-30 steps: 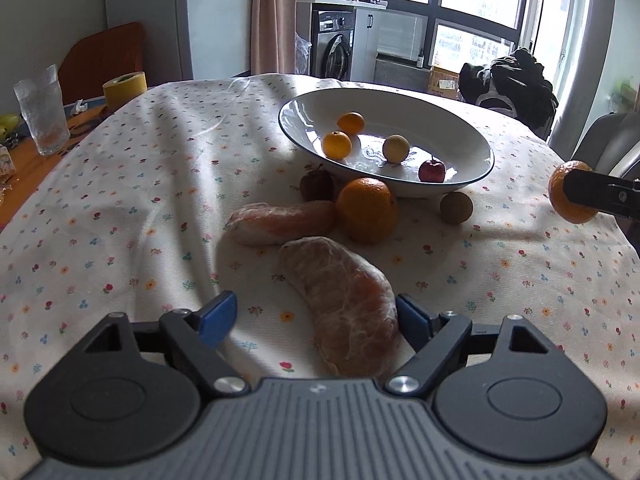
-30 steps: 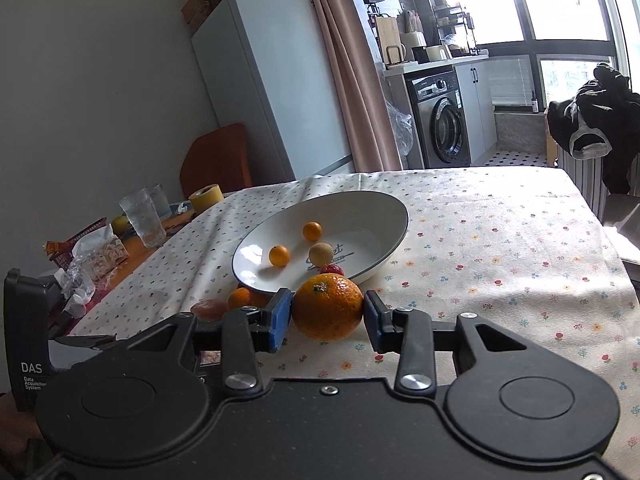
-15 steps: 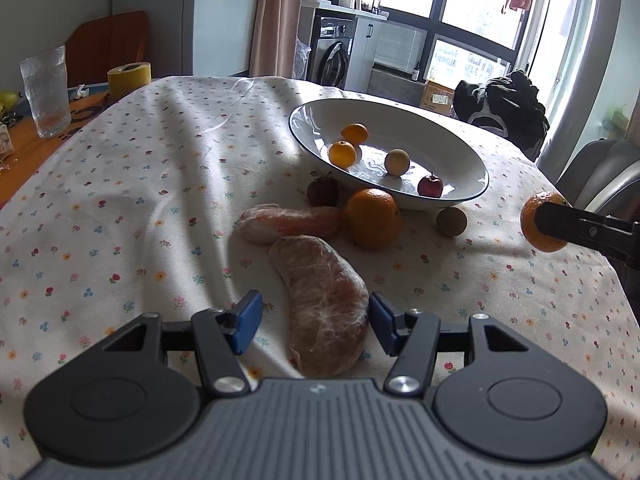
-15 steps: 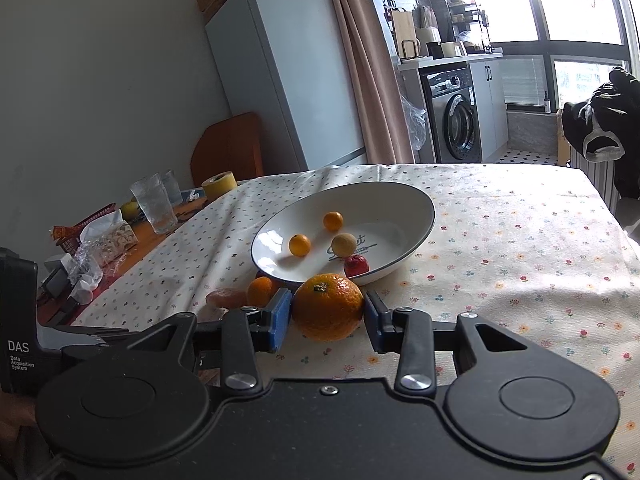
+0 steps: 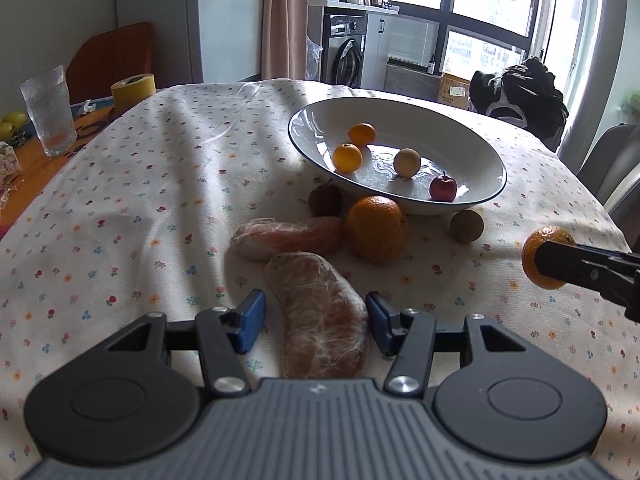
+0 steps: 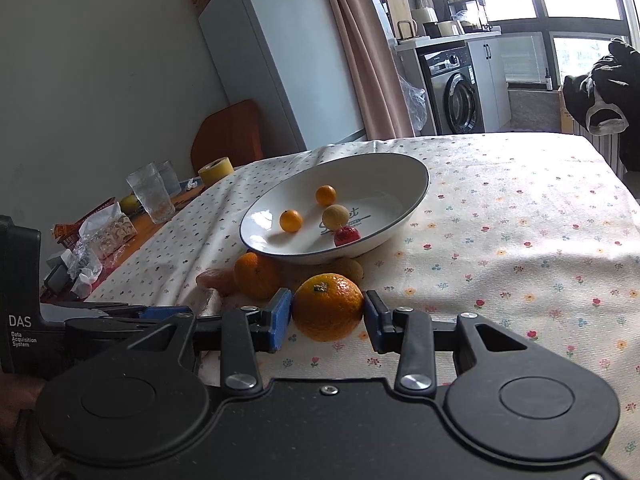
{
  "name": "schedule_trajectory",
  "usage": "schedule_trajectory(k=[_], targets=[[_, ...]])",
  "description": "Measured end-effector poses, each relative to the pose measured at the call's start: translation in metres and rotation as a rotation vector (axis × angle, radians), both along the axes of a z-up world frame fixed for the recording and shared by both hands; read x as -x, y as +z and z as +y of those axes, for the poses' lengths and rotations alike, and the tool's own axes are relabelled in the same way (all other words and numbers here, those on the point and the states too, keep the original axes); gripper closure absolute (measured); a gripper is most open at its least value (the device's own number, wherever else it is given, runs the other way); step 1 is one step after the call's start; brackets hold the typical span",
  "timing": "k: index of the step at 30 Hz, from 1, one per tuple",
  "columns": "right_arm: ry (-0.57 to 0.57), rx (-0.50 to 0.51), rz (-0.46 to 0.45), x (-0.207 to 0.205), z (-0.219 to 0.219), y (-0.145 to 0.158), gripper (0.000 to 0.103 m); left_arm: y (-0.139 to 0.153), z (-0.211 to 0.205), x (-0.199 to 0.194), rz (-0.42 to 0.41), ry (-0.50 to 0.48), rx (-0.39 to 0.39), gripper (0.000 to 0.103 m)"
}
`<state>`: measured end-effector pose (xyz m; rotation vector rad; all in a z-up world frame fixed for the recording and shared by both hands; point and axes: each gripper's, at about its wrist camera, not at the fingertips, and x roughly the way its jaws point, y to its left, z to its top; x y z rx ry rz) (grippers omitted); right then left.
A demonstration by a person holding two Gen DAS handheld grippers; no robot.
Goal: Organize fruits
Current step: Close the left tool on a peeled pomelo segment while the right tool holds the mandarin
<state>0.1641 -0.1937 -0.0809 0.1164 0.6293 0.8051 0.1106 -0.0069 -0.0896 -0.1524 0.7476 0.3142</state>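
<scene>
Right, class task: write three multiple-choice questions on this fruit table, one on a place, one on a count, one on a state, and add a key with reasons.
1. Where is the large loose orange lying?
A. in the bowl
B. on the cloth just in front of the bowl
C. beside the drinking glass

2. How many fruits lie in the bowl?
A. two
B. four
C. six

3. What is the right gripper doing?
A. hanging open, holding nothing
B. shut on an orange
C. shut on the red fruit

Key:
1 B, it rests on the flowered cloth against the bowl's near side.
2 B, two small orange fruits, one pale fruit and one red fruit.
3 B, both blue pads press the held orange.
</scene>
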Motion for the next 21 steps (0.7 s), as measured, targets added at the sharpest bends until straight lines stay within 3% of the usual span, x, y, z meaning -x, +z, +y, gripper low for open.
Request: schedule_trajectory(k=[5, 7, 13, 21], targets=[[0.01, 0.003, 0.037, -0.003, 0.006, -0.003, 0.065, -0.003, -0.001, 0.006, -0.032, -0.016, -0.017, 0.055], [0.018, 0.011, 0.027, 0.001, 0.012, 0.0, 0.065, -0.002, 0.004, 0.008, -0.044, -0.02, 0.011, 0.061], [0.055, 0.035, -0.008, 0.014, 0.028, 0.013, 0.065, 0.002, 0.022, 0.019, -0.076, -0.026, 0.115, 0.065], [0.078, 0.066, -0.034, 0.022, 0.047, 0.023, 0.065, 0.013, 0.033, 0.031, -0.124, -0.043, 0.159, 0.08]])
